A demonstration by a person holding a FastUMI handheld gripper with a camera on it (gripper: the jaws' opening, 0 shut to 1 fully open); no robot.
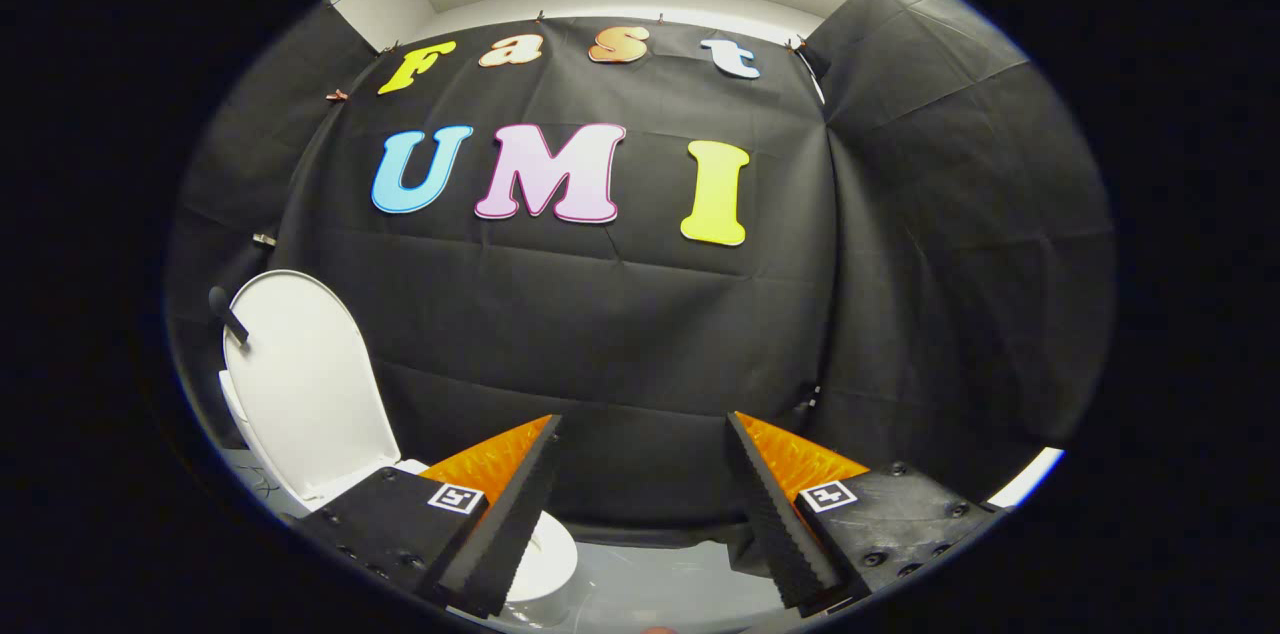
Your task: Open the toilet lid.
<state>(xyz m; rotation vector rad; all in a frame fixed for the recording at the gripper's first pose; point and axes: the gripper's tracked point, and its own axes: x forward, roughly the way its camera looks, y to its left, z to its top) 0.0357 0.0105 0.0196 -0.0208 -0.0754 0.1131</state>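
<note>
Already upright, white toilet lid (305, 384); jaws apart, empty.

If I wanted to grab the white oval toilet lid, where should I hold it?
Probably the rounded top rim of the white oval toilet lid, pinched front to back. It stands raised and thin, rim free. The gripper is open, holding nothing, and the lid lies off beside its fingers.

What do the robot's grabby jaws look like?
The gripper has two long black fingers with ridged, saw-like inner faces. Bright orange panels cover their outer sides. Behind each sits a black block with small screws and a white square marker carrying a black pattern. The jaws stand open, with nothing between them.
</note>
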